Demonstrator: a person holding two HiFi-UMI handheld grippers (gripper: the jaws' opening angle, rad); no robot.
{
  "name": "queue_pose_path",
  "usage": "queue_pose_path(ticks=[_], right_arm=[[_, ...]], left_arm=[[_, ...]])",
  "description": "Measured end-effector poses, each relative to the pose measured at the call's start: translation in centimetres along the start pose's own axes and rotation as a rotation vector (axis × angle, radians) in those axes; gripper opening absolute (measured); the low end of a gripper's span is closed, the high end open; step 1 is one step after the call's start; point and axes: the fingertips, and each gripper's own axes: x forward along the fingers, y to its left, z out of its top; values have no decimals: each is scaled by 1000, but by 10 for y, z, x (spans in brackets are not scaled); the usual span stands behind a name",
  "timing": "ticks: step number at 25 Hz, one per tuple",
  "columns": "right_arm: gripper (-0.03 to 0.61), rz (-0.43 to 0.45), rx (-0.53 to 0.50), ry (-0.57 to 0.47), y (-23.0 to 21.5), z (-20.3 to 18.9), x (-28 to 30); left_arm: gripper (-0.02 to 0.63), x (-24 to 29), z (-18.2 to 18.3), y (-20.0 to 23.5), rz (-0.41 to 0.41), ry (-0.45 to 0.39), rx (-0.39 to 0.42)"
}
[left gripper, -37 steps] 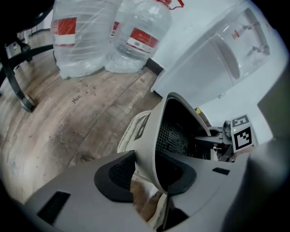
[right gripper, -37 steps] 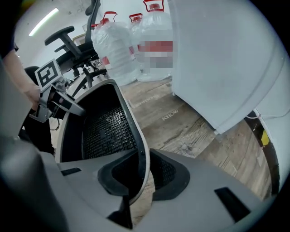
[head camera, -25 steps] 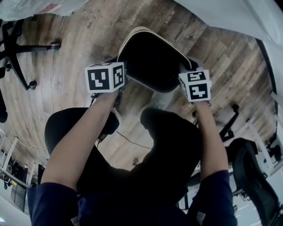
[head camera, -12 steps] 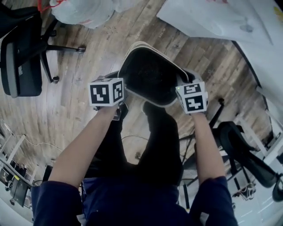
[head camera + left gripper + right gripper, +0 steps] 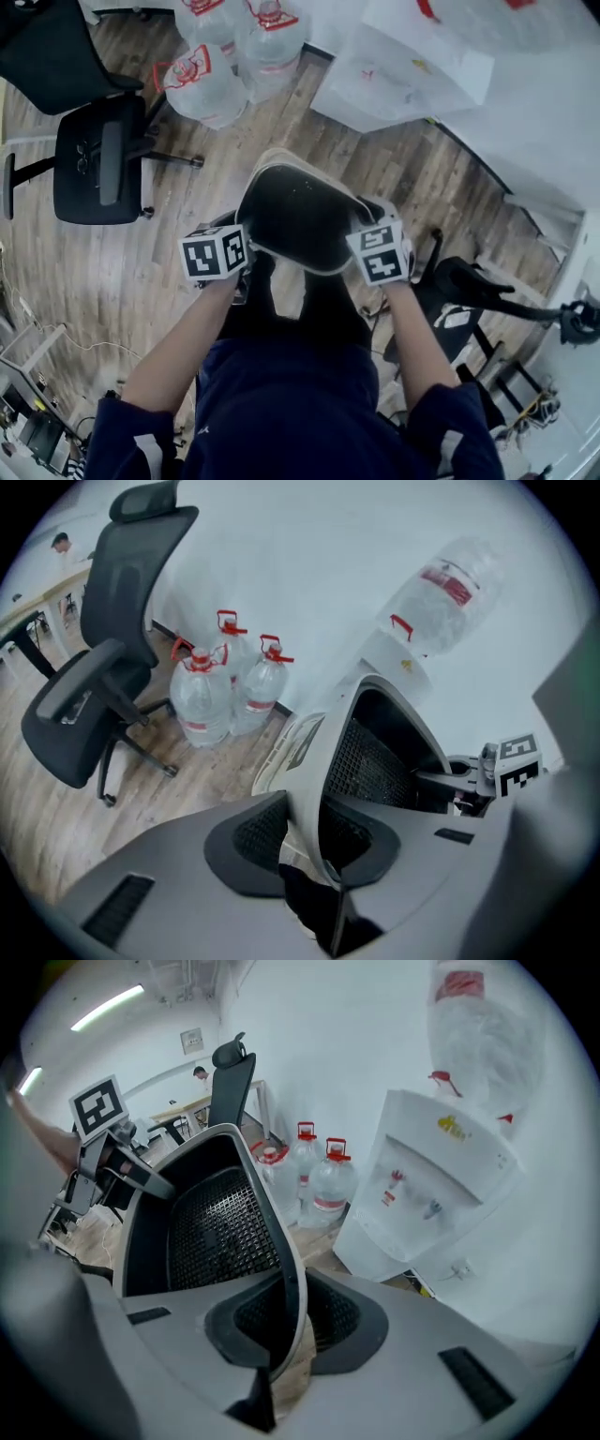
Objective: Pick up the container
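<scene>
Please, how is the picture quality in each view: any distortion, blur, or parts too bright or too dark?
Head view: the wide angle bends the floor boards; it is sharp, but the container is dark inside, with little detail. Left gripper view: dark rounded corners, the white wall washed out, the upturned bottle soft. Right gripper view: same round frame, ceiling lights glare at upper left, container mesh crisp.

From the container (image 5: 298,211), water jugs (image 5: 211,84) are crowding eleven o'clock, a dispenser (image 5: 394,75) is blocking one, an office chair (image 5: 94,164) is standing at ten, a second chair (image 5: 478,286) at four; bare floorboards (image 5: 122,272) are lying open at eight.
</scene>
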Motion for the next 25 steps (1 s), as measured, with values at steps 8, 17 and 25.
queue_pose_path(ticks=[8, 17, 25], right_arm=[[52, -60, 8, -67, 26, 18, -90], [52, -109, 43, -134, 36, 37, -147], [52, -145, 55, -173, 23, 39, -168]], left_arm=[[103, -87, 2, -26, -21, -77, 36], [106, -144, 22, -50, -66, -160, 97], [109, -155, 33, -72, -86, -196, 123]])
